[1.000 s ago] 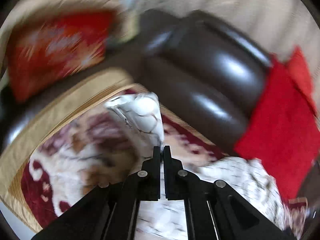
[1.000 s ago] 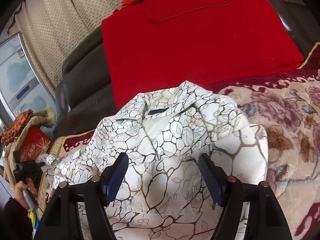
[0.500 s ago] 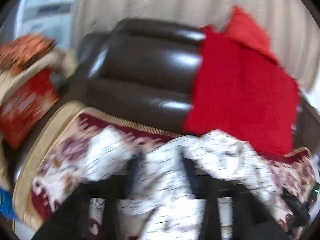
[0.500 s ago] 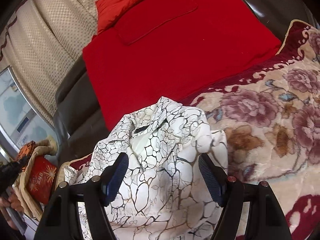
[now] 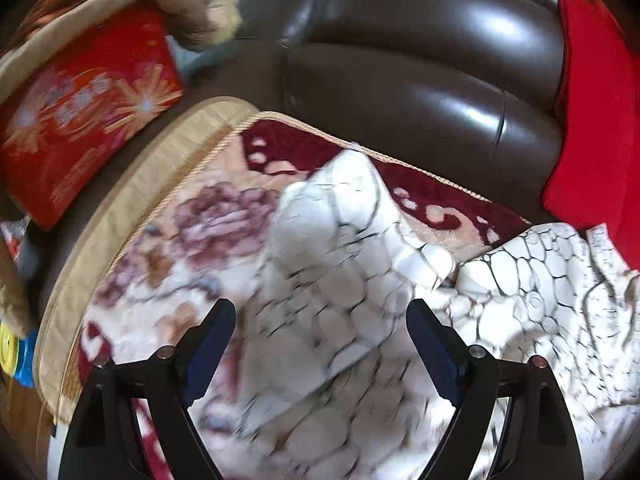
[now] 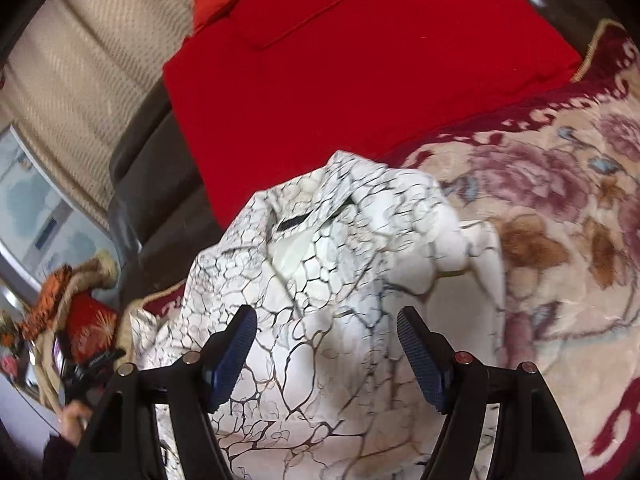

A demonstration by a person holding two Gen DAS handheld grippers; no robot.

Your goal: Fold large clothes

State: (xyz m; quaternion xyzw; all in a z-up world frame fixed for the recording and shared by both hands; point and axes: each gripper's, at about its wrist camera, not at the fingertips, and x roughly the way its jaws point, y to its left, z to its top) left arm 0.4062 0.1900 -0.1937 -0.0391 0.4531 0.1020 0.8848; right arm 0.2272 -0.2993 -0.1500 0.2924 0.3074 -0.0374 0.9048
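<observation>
With both the left tongs [image 5: 320, 344] and right tongs [image 6: 325, 350] standing agape and empty above the crumpled white patterned shirt [image 6: 320, 280], we advise spreading it flat on the floral blanket [image 6: 560, 208] before folding.

Open floral blanket [image 6: 560, 248] lies to the right of the crumpled white garment [image 6: 340, 280], giving room to pass there. Behind it, a red cushion [image 6: 340, 72] and the dark leather sofa back [image 5: 420, 80] close off the far side. To the left, a red printed cushion [image 5: 80, 112] under tan fabric [image 5: 132, 4] crowds the blanket's gold-trimmed edge [image 5: 132, 208].
</observation>
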